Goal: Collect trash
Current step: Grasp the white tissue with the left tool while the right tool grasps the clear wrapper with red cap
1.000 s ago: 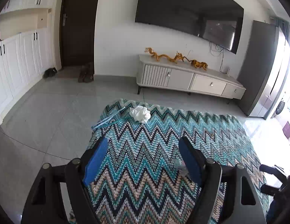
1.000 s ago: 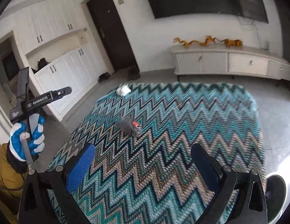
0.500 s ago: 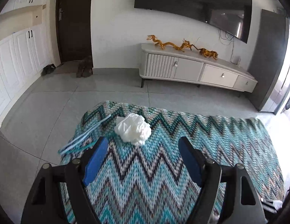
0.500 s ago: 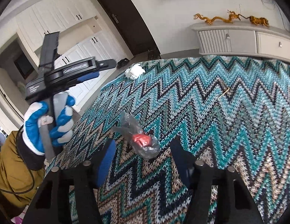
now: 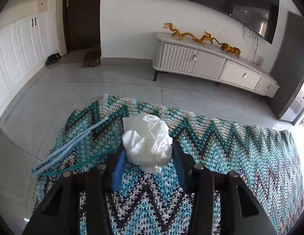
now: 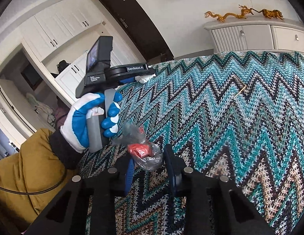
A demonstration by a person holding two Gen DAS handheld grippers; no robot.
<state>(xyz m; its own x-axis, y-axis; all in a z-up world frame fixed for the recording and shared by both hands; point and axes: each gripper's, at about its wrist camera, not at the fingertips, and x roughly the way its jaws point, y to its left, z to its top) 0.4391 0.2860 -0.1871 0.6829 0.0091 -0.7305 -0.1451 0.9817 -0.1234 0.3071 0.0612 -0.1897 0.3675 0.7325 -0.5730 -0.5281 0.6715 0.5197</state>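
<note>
Left gripper [image 5: 148, 152]: jaws just closing, pads pressed against white crumpled bag [image 5: 147, 143].
Right gripper [image 6: 150, 162]: narrowed, just closing, clamped on clear wrapper [image 6: 146, 154].

On the rug [image 5: 220, 146], a crumpled bag [image 5: 147, 144] lies right of loose cords [image 5: 73, 145], cabinet [image 5: 210, 64] behind.

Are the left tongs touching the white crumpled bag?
Touching. The left wrist view shows the left tongs, which have just been closing, pressing both pads into the white crumpled bag's sides.
</note>
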